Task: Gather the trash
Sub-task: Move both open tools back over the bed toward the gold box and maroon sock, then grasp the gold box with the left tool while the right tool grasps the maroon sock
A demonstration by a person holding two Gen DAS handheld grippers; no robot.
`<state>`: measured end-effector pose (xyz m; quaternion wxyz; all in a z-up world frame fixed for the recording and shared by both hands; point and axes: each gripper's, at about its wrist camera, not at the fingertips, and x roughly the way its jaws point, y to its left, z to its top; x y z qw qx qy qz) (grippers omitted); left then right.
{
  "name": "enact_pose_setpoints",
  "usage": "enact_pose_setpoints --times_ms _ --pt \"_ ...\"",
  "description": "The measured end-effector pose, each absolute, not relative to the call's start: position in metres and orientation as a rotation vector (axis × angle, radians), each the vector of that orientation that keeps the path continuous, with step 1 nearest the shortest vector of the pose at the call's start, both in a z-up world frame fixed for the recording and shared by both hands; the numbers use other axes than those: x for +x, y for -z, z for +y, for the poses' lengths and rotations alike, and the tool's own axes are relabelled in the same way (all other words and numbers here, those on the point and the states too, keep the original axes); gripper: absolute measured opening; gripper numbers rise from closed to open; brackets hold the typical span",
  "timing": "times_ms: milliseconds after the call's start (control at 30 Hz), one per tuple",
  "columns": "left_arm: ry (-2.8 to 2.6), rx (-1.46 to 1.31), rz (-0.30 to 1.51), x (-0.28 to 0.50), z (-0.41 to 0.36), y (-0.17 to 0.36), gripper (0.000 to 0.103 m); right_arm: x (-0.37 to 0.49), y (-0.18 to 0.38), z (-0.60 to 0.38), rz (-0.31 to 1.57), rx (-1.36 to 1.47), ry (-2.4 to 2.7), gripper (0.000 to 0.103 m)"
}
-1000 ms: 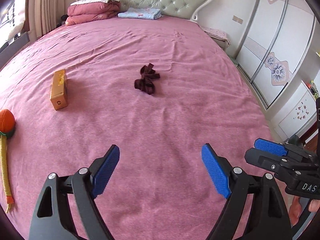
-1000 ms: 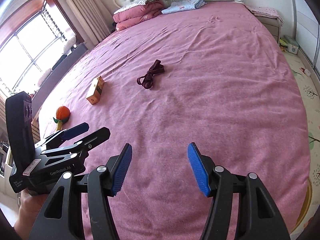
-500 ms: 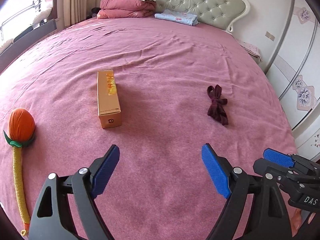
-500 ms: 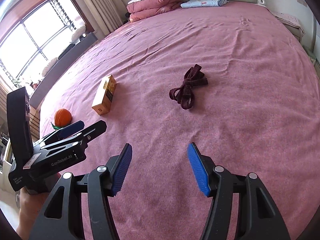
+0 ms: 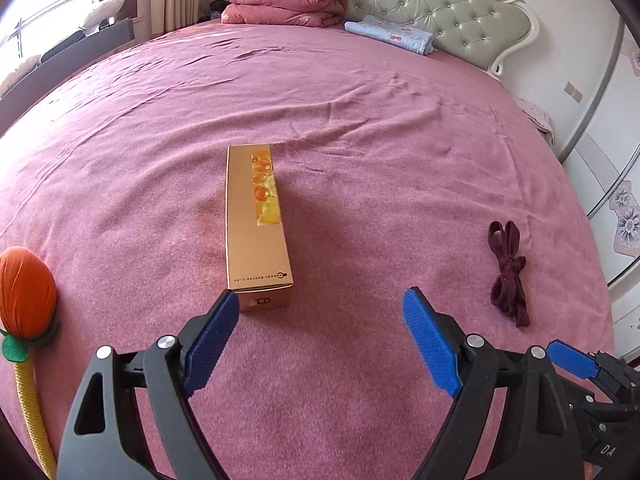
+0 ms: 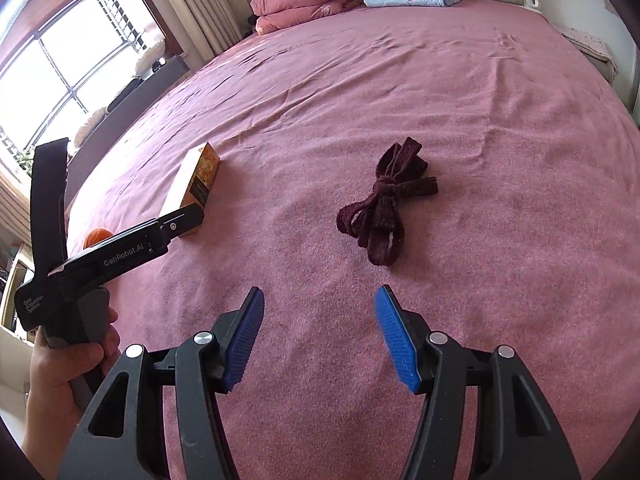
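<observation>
Left to right on the pink bed: orange plush toy near the left edge, gold box mid-bed just ahead of the released, empty left claw, dark maroon strap ahead of the released, empty right claw.

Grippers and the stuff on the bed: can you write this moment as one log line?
left gripper: open, at box end | right gripper: open, facing strap | held: nothing | bed: box, strap, toy

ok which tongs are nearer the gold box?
Left. The left tongs are open right at the gold box, one pad by its near end. The right tongs, also open, sit off to its side, facing the dark strap.
</observation>
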<state>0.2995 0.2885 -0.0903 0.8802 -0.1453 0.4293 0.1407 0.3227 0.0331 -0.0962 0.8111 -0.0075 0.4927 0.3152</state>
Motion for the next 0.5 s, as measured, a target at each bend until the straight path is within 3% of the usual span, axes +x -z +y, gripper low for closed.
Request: enact_pose_setpoints --times_ms 500 --pt "-0.322 -0.422 0.899 0.298 0.322 0.098 0.088 0.338 0.102 0.033 1.058 0.014 -0.663 0.058"
